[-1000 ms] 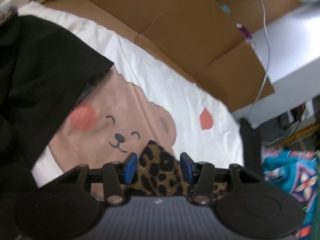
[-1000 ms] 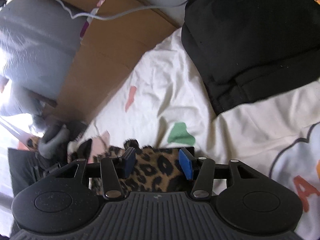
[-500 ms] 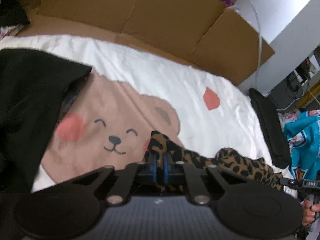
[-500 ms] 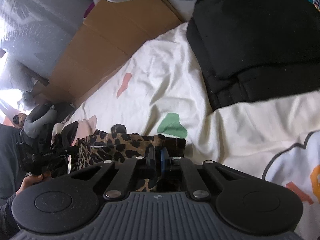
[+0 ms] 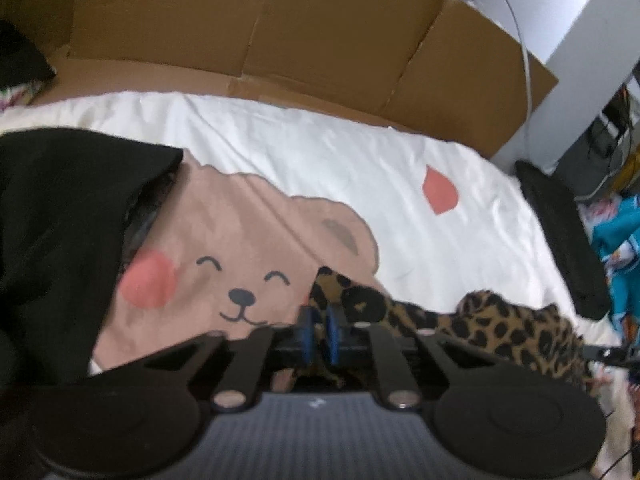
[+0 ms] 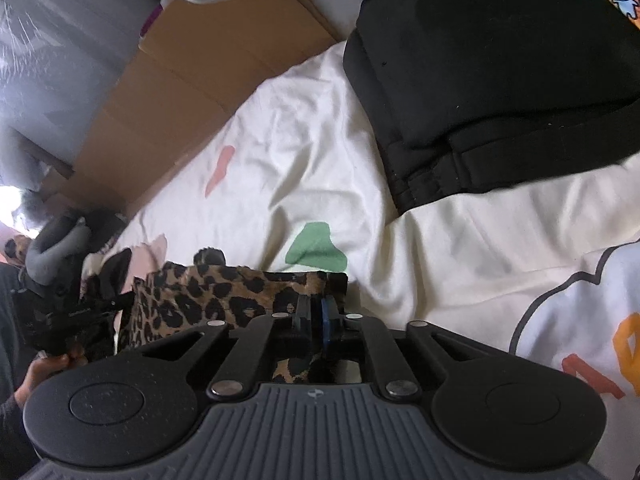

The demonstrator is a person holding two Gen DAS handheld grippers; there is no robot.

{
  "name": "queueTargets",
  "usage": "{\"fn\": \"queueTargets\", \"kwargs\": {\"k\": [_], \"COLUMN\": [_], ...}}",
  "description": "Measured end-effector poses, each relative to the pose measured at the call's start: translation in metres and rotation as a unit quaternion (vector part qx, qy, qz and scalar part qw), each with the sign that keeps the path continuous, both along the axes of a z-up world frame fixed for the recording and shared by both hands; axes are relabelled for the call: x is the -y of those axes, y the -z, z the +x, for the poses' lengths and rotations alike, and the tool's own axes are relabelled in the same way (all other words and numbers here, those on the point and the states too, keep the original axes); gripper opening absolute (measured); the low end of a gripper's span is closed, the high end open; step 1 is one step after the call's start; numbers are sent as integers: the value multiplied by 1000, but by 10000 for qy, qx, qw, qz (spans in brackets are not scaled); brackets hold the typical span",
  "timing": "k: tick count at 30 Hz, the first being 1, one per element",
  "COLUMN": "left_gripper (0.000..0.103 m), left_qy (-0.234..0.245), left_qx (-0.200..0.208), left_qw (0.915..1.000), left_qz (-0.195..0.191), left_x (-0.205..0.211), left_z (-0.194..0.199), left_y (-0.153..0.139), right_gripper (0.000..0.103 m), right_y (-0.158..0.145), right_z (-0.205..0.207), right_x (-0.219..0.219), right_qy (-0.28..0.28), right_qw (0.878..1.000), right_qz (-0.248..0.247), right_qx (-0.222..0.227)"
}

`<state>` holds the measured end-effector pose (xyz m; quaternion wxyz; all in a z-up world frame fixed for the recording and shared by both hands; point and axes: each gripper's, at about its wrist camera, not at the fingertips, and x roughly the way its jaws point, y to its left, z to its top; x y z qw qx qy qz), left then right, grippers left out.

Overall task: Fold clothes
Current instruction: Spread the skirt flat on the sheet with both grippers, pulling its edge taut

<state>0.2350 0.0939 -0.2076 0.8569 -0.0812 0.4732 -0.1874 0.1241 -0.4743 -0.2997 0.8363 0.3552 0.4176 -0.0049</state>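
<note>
A leopard-print garment (image 5: pixel 500 328) lies stretched across the white bear-print sheet (image 5: pixel 320 152). My left gripper (image 5: pixel 319 334) pinches one corner of it between its blue pads; its jaws are opening a little, with the cloth still between them. In the right wrist view the same garment (image 6: pixel 216 300) runs leftward from my right gripper (image 6: pixel 315 320). That gripper grips another corner, its jaws almost together and easing slightly apart on the cloth. A hand (image 6: pixel 48 364) holds the left tool at the far left.
A folded black garment (image 6: pixel 500 80) lies on the sheet ahead of the right gripper, and a black garment (image 5: pixel 60 220) fills the left of the left wrist view. Flattened cardboard (image 5: pixel 280 32) lines the far edge of the bed. Bright turquoise fabric (image 5: pixel 616 248) lies off to the right.
Both grippers were open around the leopard cloth, then closed on it. The cloth now hangs stretched between them, and the left view has rolled and shifted.
</note>
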Motion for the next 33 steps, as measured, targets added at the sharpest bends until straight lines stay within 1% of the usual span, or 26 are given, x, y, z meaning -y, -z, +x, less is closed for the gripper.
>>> {"fn": "queueTargets", "kwargs": {"k": [1,2,3,4,6,7,8,11,15,19,23,25,29,33], "left_gripper": [20,24,25,26,27,29,29,31,35,35,35,35,35,35], "left_qy": [25,51,79,102,157,193,216,311,420,536,536,554,628,684], "left_qx": [25,37,34,30,5,-49,-114,-28,52,127,123,128,143,75], "left_qw": [10000,10000,10000,9999,9998,9997,9995,9988,9972,9948,9951,9952,9948,9947], "left_qz": [24,31,22,14,89,154,206,386,615,858,818,800,787,758], "left_x": [0,0,1,2,5,7,9,16,26,35,35,35,37,37], "left_z": [0,-1,0,0,2,4,5,3,0,0,-2,-2,-1,3], "left_y": [0,0,0,1,4,8,12,14,14,13,13,13,15,15], "right_gripper": [10,19,25,35,37,37,40,45,47,48,48,48,49,49], "right_y": [0,-1,-1,-1,1,2,3,6,8,6,1,1,3,6], "right_z": [1,2,3,4,8,10,13,19,24,29,32,32,34,36], "right_x": [-1,-1,-2,-3,-7,-9,-12,-22,-34,-44,-51,-53,-50,-48], "right_qy": [-22,-48,-74,-96,-157,-204,-261,-429,-597,-787,-817,-796,-743,-738], "right_qw": [10000,10000,9999,9999,9997,9995,9991,9969,9938,9882,9839,9832,9849,9860], "right_qz": [-20,-39,-58,-83,-176,-237,-330,-619,-905,-1272,-1512,-1553,-1444,-1395], "right_qx": [15,29,43,51,6,-35,-100,-215,-258,-322,-483,-539,-605,-539]}}
